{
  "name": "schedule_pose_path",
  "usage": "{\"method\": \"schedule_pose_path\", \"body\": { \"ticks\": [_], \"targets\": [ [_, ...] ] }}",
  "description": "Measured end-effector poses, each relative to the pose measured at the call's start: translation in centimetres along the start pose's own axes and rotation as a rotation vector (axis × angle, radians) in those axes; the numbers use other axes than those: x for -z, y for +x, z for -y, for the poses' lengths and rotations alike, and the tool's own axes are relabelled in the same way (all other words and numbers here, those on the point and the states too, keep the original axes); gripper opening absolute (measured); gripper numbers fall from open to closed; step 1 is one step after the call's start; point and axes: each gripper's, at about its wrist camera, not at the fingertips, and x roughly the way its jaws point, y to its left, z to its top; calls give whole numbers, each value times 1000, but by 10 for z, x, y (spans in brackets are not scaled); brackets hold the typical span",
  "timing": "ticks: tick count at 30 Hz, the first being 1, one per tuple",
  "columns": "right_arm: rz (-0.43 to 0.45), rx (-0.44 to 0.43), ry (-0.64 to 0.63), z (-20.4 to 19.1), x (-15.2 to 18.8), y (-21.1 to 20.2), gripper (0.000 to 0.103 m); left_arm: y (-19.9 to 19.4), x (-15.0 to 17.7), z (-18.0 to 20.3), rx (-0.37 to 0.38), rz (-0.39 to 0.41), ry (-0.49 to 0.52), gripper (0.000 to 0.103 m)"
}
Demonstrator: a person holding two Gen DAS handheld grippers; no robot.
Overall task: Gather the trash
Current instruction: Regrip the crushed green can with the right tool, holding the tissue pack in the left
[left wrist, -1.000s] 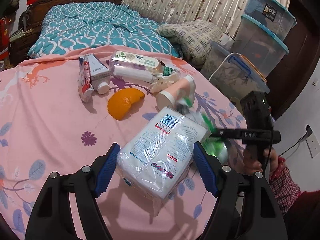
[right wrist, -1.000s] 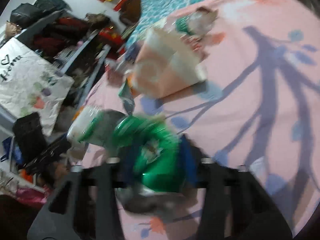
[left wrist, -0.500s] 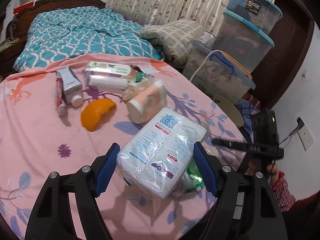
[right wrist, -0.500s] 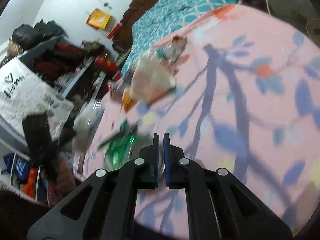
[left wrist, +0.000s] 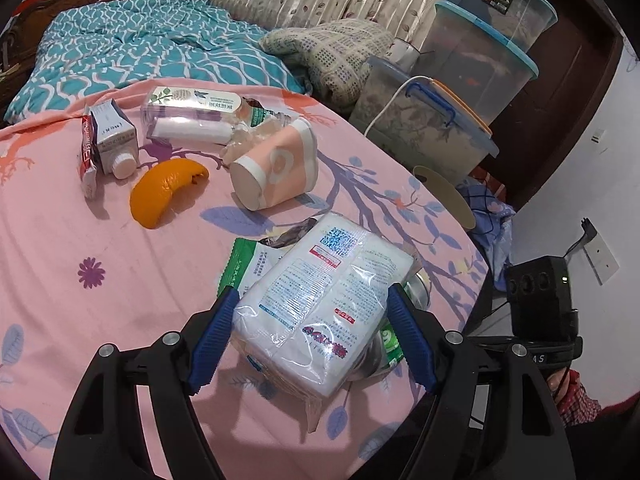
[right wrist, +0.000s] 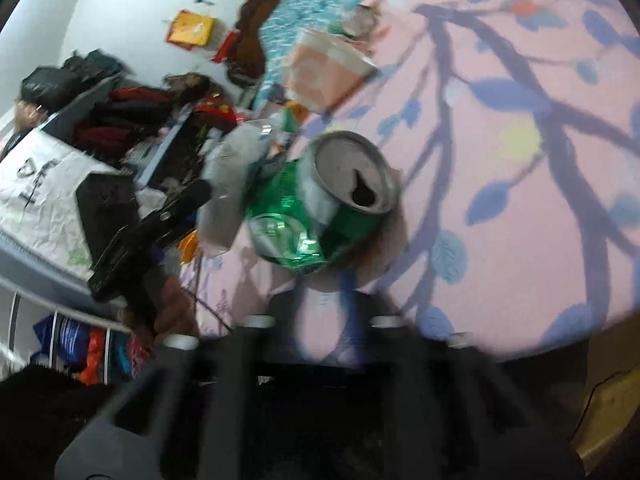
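Gripping one tissue pack (left wrist: 324, 300), left hand-held gripper (left wrist: 310, 336), right hand-held gripper (right wrist: 320, 312) opening, empty, one green can (right wrist: 320, 208) ahead.

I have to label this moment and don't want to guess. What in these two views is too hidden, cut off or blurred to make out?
- Right gripper, right wrist view: motion blur smears its opening fingers; nothing shows between them.
- Green can, left wrist view: mostly hidden behind the white tissue pack.
- Green wrapper, left wrist view: the same pack covers its lower part.
- Left gripper: whether its pads press the pack is unclear.
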Motion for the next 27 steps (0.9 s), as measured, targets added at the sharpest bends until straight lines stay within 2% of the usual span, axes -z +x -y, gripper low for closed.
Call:
{"method": "schedule_pose_path", "body": {
  "ticks": [1,2,3,7,10,12,14,19,24,27],
  "targets": [
    [25,-16,-2,-1,1,-5,72,0,0,-1,4,1,0,71],
    [37,-5,-13,-4,2,-7,87,-1,1,-2,12,2,-1,71],
    [47,15,-27,-9,2,-8,92,-1,2,-3,22,4,-2,71],
    [30,46,-20,-15,-2,-3,91,-11,4,-6,53,34,-9,72],
    [-14,46,-20,-19,-10,12,72,-20,3,-10,59,60,-17,72],
    [-52,14,3,-19,-16,27,49,-25,3,-13,51,69,-22,72],
    [-54,-6,35,-14,-23,39,38,-28,2,-16,40,73,-27,72],
    [18,-90,170,8,-43,43,23,-41,-2,-17,28,99,-37,72],
    [93,-92,246,29,-57,27,26,-44,-11,-2,14,117,-8,72],
    [103,-103,258,37,-71,23,26,-38,-18,8,11,117,5,72]
  ]
}}
